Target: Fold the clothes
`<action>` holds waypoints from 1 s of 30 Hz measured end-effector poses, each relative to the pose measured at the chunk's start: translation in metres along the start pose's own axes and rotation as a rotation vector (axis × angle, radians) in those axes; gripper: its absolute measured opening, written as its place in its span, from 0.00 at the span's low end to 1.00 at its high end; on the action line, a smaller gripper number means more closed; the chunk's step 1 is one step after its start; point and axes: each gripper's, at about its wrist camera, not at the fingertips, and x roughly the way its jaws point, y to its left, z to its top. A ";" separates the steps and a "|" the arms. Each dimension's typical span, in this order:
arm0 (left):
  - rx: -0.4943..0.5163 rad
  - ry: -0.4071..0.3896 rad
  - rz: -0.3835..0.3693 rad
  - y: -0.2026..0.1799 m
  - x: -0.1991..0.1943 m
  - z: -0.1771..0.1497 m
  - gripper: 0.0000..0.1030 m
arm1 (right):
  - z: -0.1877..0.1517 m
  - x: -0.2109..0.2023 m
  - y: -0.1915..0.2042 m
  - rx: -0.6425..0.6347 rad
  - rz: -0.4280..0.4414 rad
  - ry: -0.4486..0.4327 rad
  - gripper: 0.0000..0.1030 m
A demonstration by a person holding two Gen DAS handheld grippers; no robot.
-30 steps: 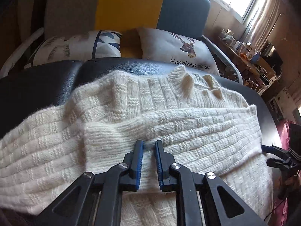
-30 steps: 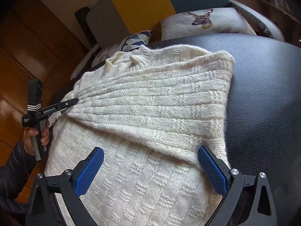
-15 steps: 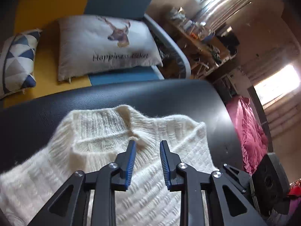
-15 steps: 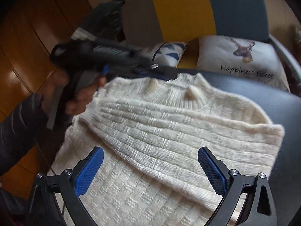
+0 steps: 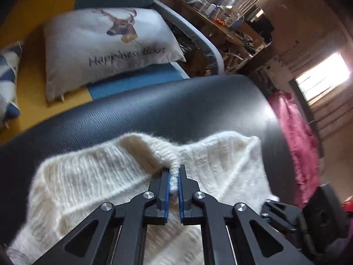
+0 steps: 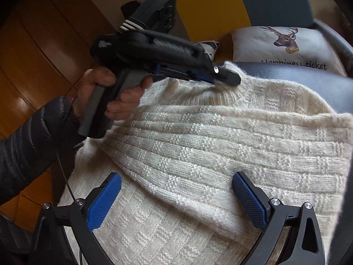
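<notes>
A cream knitted sweater (image 6: pixel 220 145) lies on a black leather surface (image 5: pixel 176 110), with a sleeve folded across its body. My left gripper (image 5: pixel 174 176) is shut on the sweater's collar (image 5: pixel 163 152) at the far edge of the garment. In the right wrist view the left gripper (image 6: pixel 225 77) shows from the side, pinching the collar. My right gripper (image 6: pixel 176 190) is wide open and empty, hovering over the folded sleeve near the sweater's lower part.
A deer cushion (image 5: pixel 106 44) and a triangle-patterned cushion (image 5: pixel 8 84) lie on a yellow and blue sofa (image 5: pixel 55 4) behind the surface. A cluttered table (image 5: pixel 222 19) and a pink cloth (image 5: pixel 295 141) stand to the right. Wooden floor (image 6: pixel 33 55) lies at the left.
My left gripper moved from the sweater's middle up to the collar and closed on it. My right gripper stayed open and shifted slightly over the folded sleeve.
</notes>
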 end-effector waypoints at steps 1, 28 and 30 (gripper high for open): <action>-0.015 -0.058 -0.017 0.002 -0.008 0.000 0.03 | -0.002 -0.001 -0.001 -0.001 0.005 -0.010 0.99; -0.947 -0.603 0.198 0.145 -0.335 -0.389 0.26 | 0.021 0.005 0.104 -0.073 -0.025 -0.116 1.00; -1.079 -0.658 0.244 0.165 -0.367 -0.447 0.29 | 0.028 0.021 0.127 -0.082 -0.050 -0.088 1.00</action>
